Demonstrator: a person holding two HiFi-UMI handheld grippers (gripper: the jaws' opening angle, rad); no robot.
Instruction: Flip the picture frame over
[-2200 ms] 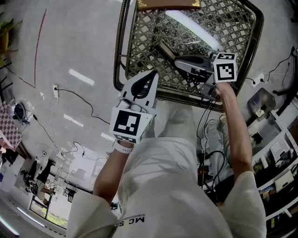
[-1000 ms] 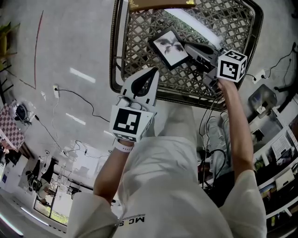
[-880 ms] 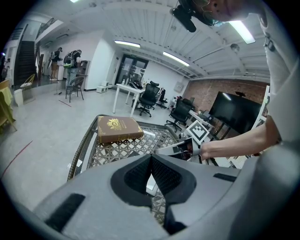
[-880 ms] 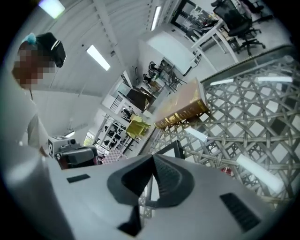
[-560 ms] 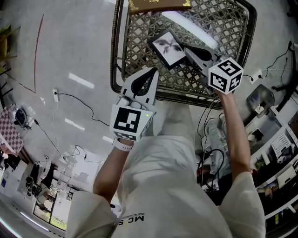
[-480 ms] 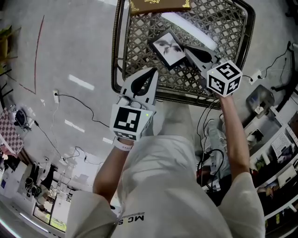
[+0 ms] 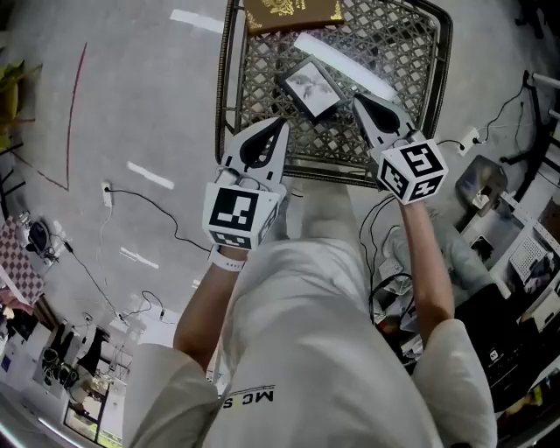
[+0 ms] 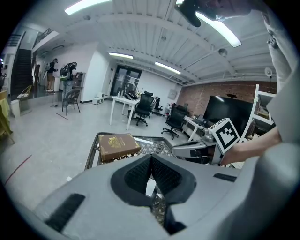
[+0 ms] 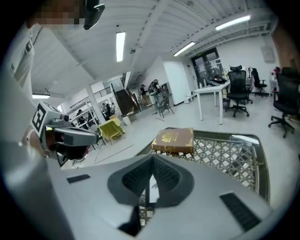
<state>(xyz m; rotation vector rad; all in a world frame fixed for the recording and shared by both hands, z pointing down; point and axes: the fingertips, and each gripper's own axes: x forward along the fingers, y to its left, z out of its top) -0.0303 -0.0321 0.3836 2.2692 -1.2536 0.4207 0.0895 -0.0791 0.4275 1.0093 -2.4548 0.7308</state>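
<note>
Picture frame (image 7: 309,86) face-up, long axis diagonal — left gripper (image 7: 280,125), right gripper (image 7: 357,100) closed, empty.

- Bright, even light from ceiling strip lights (image 8: 220,28); their glare streaks the glossy floor (image 7: 150,174).
- Strong fisheye bending at edges; the close-up left gripper (image 8: 151,161) seems slightly soft.

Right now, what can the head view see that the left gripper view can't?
Only the head view clearly shows the picture frame, lying picture side up, and the left gripper from outside. Only the left gripper view shows the office around: desks, chairs and ceiling lights. Both show the brown book, the lattice table and the right gripper.
</note>
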